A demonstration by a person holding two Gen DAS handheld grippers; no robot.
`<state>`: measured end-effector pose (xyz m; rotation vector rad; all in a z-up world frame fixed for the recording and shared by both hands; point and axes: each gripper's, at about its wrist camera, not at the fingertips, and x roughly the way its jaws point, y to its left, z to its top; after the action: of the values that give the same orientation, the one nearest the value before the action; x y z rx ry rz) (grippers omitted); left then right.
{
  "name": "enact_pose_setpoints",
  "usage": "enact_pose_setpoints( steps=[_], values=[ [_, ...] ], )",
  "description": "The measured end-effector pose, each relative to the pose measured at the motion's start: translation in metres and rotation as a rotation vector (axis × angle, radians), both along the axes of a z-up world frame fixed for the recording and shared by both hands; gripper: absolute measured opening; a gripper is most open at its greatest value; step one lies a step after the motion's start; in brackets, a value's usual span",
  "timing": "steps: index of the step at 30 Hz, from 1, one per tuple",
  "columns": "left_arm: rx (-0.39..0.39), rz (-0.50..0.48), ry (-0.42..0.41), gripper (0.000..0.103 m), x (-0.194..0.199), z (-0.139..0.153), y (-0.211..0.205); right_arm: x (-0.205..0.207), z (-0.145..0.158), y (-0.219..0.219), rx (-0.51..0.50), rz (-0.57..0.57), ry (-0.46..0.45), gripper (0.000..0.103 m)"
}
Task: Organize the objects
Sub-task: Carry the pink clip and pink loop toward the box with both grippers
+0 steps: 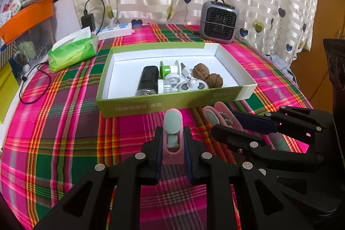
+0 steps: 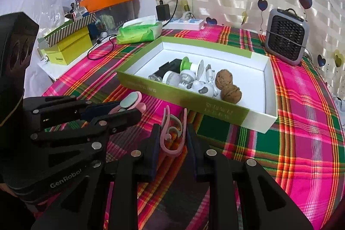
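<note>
While the left gripper [image 1: 172,139] grips a pink clip with a pale green pad [image 1: 171,135], its fingers [image 1: 156,150] are fully closed on the clip's two sides, the pad end sticking out beyond the fingertips toward the green-sided box [image 1: 151,104]. The clip sits upright between the fingers, above the plaid-covered counter [image 1: 64,122].

Just beside it, the right gripper [image 2: 172,139] has its fingers [image 2: 154,148] partly closed around a pink ear-hook piece [image 2: 173,139]; the hook's looped end lies between the fingers and its two thin arms reach out past the fingertips. Whether the pads truly press on it cannot be told.

Ahead of both pairs of fingers, the open box rests on the counter, holding a black device [image 1: 147,81], a green-and-white spool [image 1: 170,69], several small white parts [image 1: 192,85] and two walnuts [image 1: 208,75], all gathered near its front wall. Beyond the box, off to the fingers' right, stands a small grey fan [image 1: 218,22]; off to their left lies a green tissue pack [image 1: 72,50].
</note>
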<state>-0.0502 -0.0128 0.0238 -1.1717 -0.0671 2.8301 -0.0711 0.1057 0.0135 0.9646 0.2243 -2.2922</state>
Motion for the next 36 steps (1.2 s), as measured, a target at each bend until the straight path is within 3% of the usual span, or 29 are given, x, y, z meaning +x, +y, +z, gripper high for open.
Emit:
enact_pose_setpoints(
  steps=[20, 36],
  values=[
    [-0.004, -0.009, 0.049, 0.016, 0.001, 0.016, 0.000, 0.001, 0.016, 0.000, -0.006, -0.005, 0.045, 0.025],
    [-0.003, -0.018, 0.062, 0.016, -0.020, 0.026, -0.003, -0.018, 0.027, -0.004, 0.009, -0.006, 0.075, 0.025]
  ],
)
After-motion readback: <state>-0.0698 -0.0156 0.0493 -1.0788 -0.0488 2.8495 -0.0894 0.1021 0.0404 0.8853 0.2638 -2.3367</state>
